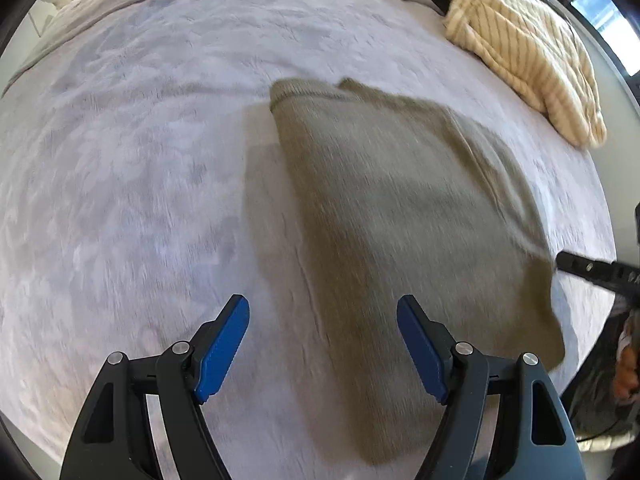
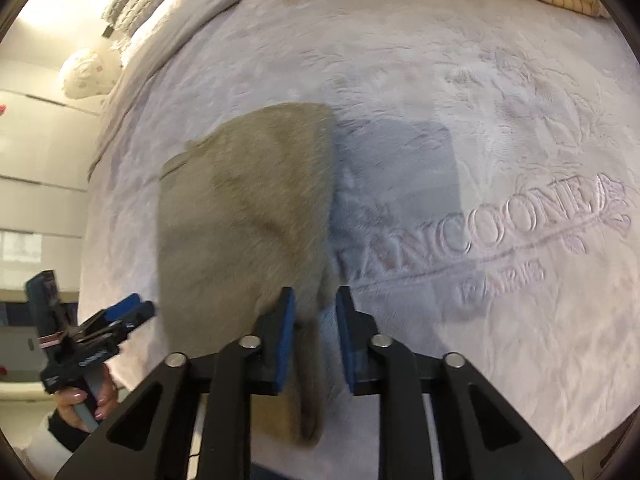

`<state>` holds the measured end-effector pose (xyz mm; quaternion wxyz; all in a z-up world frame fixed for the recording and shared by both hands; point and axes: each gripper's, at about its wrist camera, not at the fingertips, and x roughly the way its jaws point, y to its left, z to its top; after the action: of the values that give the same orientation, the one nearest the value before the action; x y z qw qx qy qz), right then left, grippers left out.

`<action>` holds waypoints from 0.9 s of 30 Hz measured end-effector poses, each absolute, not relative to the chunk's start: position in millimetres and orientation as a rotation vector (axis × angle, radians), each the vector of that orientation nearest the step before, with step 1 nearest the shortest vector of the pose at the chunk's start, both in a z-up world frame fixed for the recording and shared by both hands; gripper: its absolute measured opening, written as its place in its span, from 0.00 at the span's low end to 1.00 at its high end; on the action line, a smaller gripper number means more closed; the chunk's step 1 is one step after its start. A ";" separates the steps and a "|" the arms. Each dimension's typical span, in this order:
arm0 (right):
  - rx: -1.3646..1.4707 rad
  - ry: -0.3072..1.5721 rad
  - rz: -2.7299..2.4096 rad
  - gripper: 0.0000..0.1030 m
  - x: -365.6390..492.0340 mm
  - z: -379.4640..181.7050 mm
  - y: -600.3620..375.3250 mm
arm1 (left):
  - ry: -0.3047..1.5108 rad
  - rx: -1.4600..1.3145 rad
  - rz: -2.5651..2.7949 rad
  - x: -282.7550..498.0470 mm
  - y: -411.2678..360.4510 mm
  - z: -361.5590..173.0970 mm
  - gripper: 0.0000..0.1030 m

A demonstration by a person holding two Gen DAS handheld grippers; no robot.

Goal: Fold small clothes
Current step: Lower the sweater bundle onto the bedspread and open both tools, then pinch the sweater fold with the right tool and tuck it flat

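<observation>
Olive garment being handled on a pale embossed blanket

The blanket carries the olive garment mid-spread, a striped cream garment beyond it; the right gripper has narrowed onto the olive edge, while the left gripper gapes empty beside it.

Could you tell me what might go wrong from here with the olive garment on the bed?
The right gripper has only a narrow edge of the olive garment between its jaws, so the cloth may slip out. The left gripper is open and holds nothing, so a one-sided pull could skew the fold. The striped garment lies close by on the blanket; a wide swing might catch it.
</observation>
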<state>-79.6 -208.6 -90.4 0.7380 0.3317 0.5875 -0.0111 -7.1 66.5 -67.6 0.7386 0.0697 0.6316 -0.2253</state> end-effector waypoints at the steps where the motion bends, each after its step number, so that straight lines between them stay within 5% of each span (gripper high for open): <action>1: 0.723 1.291 -0.007 0.15 -81.4 -86.6 -203.6 | 1.398 0.159 -0.490 -11.9 67.0 -69.1 0.75; 27: 0.638 1.541 0.009 0.10 -89.1 -131.6 -151.8 | 1.568 0.185 -0.409 -46.1 77.3 -84.2 0.75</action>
<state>-89.1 -151.8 -131.6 0.6718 0.2834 0.6843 0.0042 -46.1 77.3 -84.2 0.6855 0.0825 0.7000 -0.1826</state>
